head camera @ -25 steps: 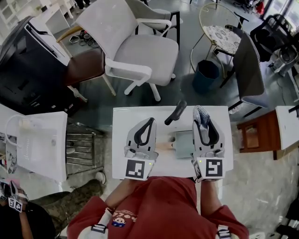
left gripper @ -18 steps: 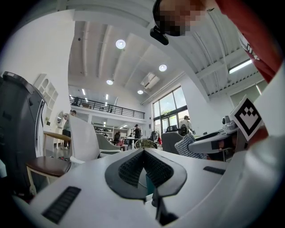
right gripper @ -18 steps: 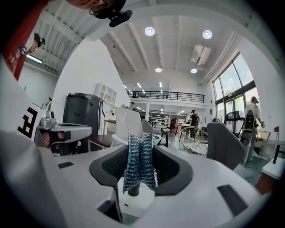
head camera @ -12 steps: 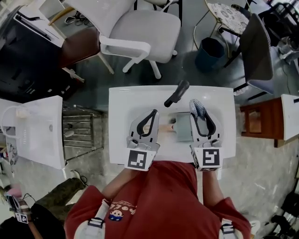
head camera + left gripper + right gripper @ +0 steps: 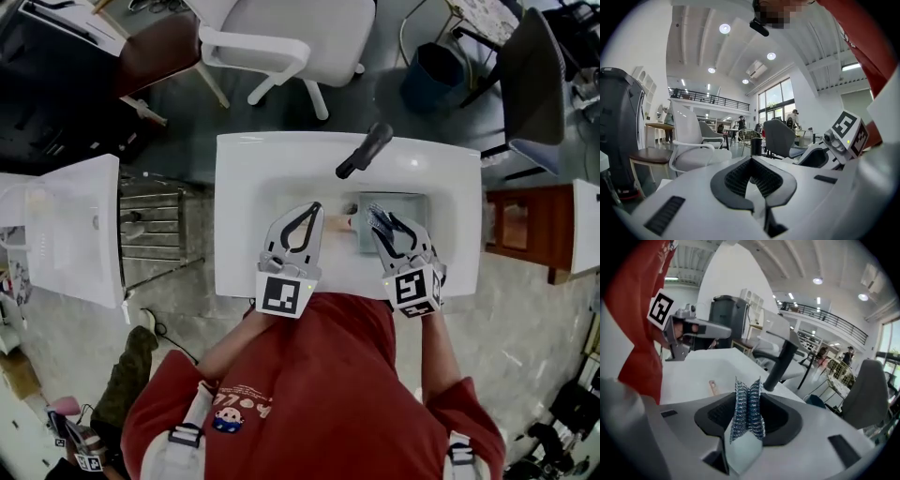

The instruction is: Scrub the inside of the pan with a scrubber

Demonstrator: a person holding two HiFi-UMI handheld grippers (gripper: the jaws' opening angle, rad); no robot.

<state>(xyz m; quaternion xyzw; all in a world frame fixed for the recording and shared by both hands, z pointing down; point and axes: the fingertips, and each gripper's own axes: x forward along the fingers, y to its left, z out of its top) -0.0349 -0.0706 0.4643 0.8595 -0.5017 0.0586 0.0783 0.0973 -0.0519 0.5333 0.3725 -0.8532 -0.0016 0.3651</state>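
My right claw [image 5: 748, 397] pinches the scrubber [image 5: 747, 416], a crinkled silvery-blue mesh wad. My left claw [image 5: 751, 161] is closed on nothing. The square grey-green pan [image 5: 403, 208] lies on the white bench [image 5: 244, 216] at the right claw's 12 o'clock, with its wooden handle towards 9.

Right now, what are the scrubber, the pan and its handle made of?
Scrubber: it looks like knitted metal wire, silvery-blue and shiny, and the looped mesh glints.
Pan: probably metal with a matte grey-green coating. The colour is flat and even with no shine, so I can't be sure.
Handle: it seems to be pale wood, tan and bare-looking, though it is small in view.
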